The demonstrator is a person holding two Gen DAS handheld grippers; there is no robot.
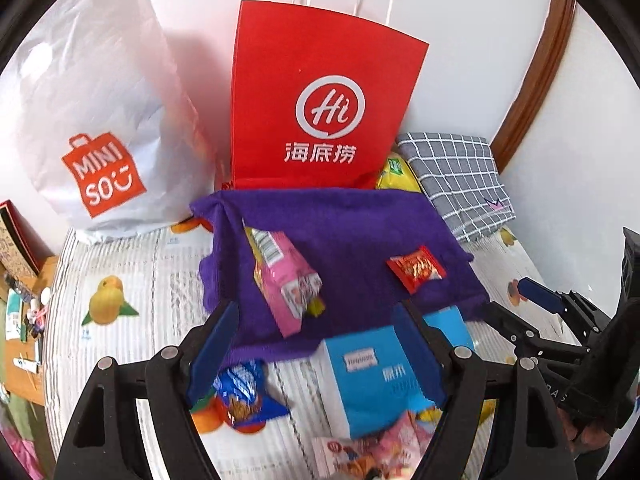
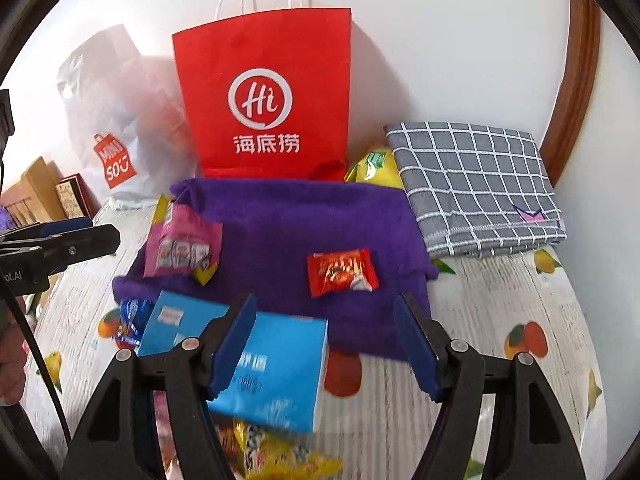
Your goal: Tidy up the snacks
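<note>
Blue-padded left tool [image 1: 316,344] and right tool [image 2: 326,344] both hang released, jaws spread, nothing gripped. Below them a blue box [image 2: 276,372] lies at the purple towel's [image 2: 296,232] near edge; on the towel rest a pink packet [image 1: 286,280] and a red packet [image 2: 342,272], before the red bag [image 2: 266,100].

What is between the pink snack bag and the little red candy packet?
Nothing but bare purple towel. The right wrist view shows the pink snack bag and red candy packet lying apart on it.

red paper bag [image 1: 320,100], white bag [image 1: 92,92], folded checked cloth [image 2: 476,192].
</note>
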